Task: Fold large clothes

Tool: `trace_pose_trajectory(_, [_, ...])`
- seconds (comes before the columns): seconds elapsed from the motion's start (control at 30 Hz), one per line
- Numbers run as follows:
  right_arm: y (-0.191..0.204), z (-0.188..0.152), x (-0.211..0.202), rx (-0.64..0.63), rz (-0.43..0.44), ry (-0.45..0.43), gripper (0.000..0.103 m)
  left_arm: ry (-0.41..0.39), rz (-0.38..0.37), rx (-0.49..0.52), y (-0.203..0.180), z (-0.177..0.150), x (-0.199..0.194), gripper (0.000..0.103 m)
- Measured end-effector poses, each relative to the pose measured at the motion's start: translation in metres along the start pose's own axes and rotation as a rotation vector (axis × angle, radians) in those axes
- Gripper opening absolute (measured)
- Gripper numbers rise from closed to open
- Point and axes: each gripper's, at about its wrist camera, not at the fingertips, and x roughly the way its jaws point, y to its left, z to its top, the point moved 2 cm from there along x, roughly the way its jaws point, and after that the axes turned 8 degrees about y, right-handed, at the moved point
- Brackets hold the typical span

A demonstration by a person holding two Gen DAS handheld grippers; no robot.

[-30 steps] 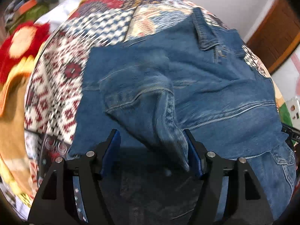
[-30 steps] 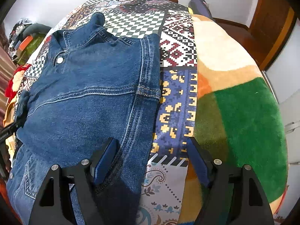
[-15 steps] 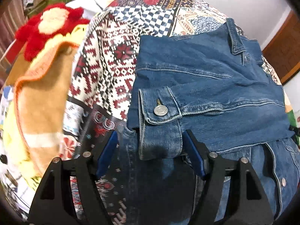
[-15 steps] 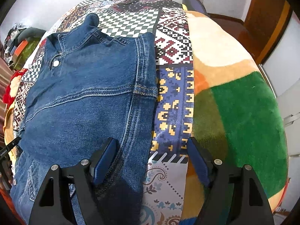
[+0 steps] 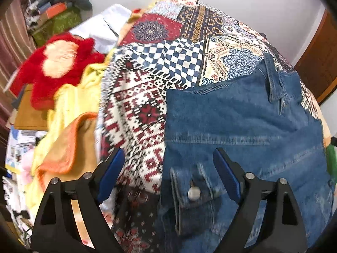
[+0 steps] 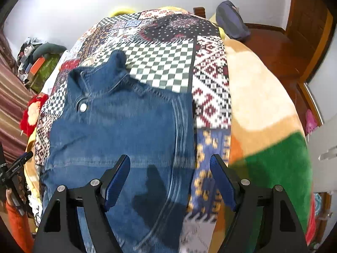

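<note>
A blue denim jacket [image 5: 242, 126] lies flat on a patchwork bedspread [image 5: 147, 97], collar toward the far wall. A sleeve cuff with a metal button [image 5: 193, 193] lies folded over its near left part. My left gripper [image 5: 168, 172] is open and empty above the jacket's left edge and the cuff. In the right wrist view the jacket [image 6: 118, 130] fills the left centre. My right gripper [image 6: 169, 179] is open and empty, hovering over the jacket's right side seam.
A red plush toy [image 5: 56, 67] and yellow and orange cloths [image 5: 69, 130] lie left of the bed. A fleece blanket in cream, orange and green [image 6: 263, 126] covers the bed's right side. A wooden door [image 6: 309, 21] stands at the right.
The left gripper let the sleeve drop onto the jacket and drew back to the left and up. The right gripper rose a little above the jacket, staying open.
</note>
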Motion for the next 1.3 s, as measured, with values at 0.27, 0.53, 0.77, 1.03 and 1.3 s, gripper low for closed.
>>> trace_pose_trajectory(0.27, [-0.020,0.034,0.047,0.096,0.089,0.089,0.076,0.166,-0.182,-0.109,0.014,0.027,0.073,0.086])
trace_pose_trajectory(0.53, [-0.019,0.046,0.063,0.109,0.208,0.060,0.051,0.142,-0.216,-0.092,0.005,0.052,0.102,0.063])
trace_pose_trajectory(0.77, [-0.022,0.059,0.071,0.133,0.234,0.039,0.017,0.141,-0.215,-0.128,0.010,0.070,0.106,0.020])
trace_pose_trajectory(1.03, [0.029,0.108,0.035,-0.090,0.104,-0.090,0.012,-0.005,-0.077,-0.069,0.013,0.084,0.045,0.004])
trace_pose_trajectory(1.3, [0.083,0.165,0.013,-0.259,0.009,-0.198,0.012,-0.107,0.036,-0.039,0.027,0.106,0.000,0.001])
